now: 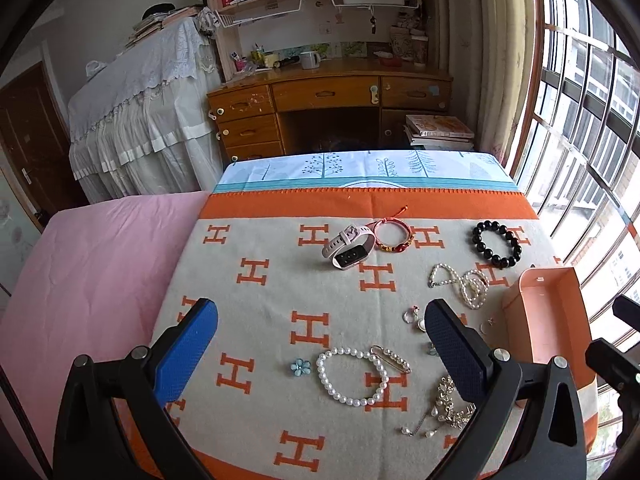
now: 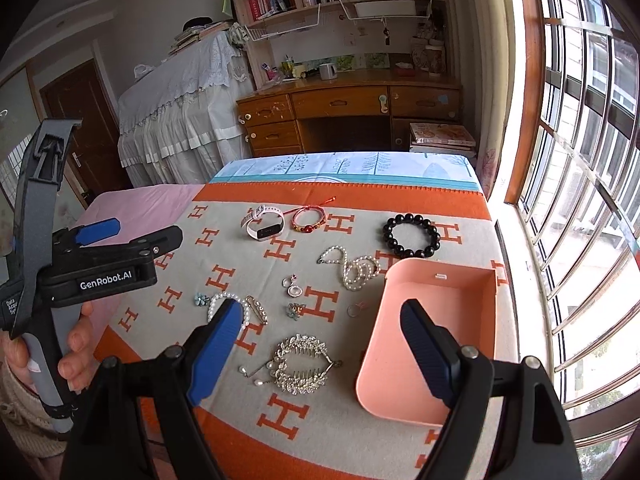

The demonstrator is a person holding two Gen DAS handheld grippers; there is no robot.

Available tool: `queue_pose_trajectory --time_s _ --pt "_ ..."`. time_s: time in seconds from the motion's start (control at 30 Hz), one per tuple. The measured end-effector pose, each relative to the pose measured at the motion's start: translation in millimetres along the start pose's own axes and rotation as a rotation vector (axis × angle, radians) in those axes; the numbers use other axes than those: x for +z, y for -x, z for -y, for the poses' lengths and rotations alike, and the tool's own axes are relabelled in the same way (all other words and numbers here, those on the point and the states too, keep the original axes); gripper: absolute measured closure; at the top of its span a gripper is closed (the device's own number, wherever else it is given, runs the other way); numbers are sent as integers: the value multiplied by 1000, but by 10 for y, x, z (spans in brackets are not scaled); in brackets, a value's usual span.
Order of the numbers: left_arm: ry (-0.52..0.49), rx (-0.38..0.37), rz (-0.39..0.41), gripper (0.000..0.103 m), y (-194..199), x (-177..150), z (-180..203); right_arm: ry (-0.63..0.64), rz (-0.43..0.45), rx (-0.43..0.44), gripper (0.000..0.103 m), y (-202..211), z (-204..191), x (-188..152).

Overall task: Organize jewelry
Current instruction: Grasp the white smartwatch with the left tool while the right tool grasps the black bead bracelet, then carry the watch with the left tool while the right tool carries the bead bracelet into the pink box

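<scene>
Blanket [image 2: 360,432] with orange H pattern carries the pink box [image 2: 436,344] at right and scattered jewelry: rhinestone hair comb [image 2: 300,364], black bead bracelet [image 2: 412,236], pearl bracelet [image 1: 352,376]. Left gripper [image 1: 320,348] and right gripper [image 2: 316,344] hover above, jaws spread, holding nothing.

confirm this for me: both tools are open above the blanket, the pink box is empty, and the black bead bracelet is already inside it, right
Not quite. The black bead bracelet lies on the blanket, outside and beyond the pink box, as the right wrist view shows. The rest holds: the box is empty, and the left tool and right tool are open.
</scene>
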State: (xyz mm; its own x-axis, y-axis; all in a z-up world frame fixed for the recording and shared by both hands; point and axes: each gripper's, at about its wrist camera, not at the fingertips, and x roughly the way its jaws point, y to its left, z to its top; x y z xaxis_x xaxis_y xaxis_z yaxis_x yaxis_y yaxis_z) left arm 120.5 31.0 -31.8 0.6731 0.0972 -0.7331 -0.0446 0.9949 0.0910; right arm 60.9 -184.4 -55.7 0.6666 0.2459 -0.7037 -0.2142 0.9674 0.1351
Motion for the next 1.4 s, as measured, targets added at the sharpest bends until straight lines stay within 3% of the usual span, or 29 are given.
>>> queue_pose_trajectory --time_s 0.23,0.37,0.43,0.6,0.67,0.9,1.0,1.1,1.17,1.23,1.3,1.4 --pt "-12 -30 -61 1 -588 307 -284 -71 -76 -36 22 -535 529 554" --pt "-55 -86 -133 1 -960 413 -274 -141 -187 -48 46 -1025 851 823" --pt "-91 -109 -154 1 -1116 425 -216 -174 -235 -57 49 -1268 980 898" --pt "-167 -108 -192 1 -1475 413 -59 -198 -333 -158 52 -1802 1183 952" --pt "-181 -104 -213 1 -1598 411 -16 -211 -378 -178 60 -1975 1252 936" --pt "-197 -105 -254 1 -1887 494 74 -212 -486 -251 74 -2364 1363 828" --pt "-193 -103 -258 3 -1951 527 73 -199 -496 -267 84 -2409 1372 772" --pt "-192 -94 -273 14 -2040 544 90 -192 -500 -275 88 -2389 1356 743" --pt "-186 -89 -293 29 -2119 534 93 -196 -497 -275 88 -2370 1351 739" --pt "-172 -93 -331 66 -2218 510 88 -201 -483 -276 88 -2354 1347 739" --pt "-143 -101 -367 95 -2296 474 67 -194 -460 -279 88 -2297 1314 743" --pt "-116 -71 -333 96 -2237 467 40 -192 -411 -255 88 -2182 1249 808"
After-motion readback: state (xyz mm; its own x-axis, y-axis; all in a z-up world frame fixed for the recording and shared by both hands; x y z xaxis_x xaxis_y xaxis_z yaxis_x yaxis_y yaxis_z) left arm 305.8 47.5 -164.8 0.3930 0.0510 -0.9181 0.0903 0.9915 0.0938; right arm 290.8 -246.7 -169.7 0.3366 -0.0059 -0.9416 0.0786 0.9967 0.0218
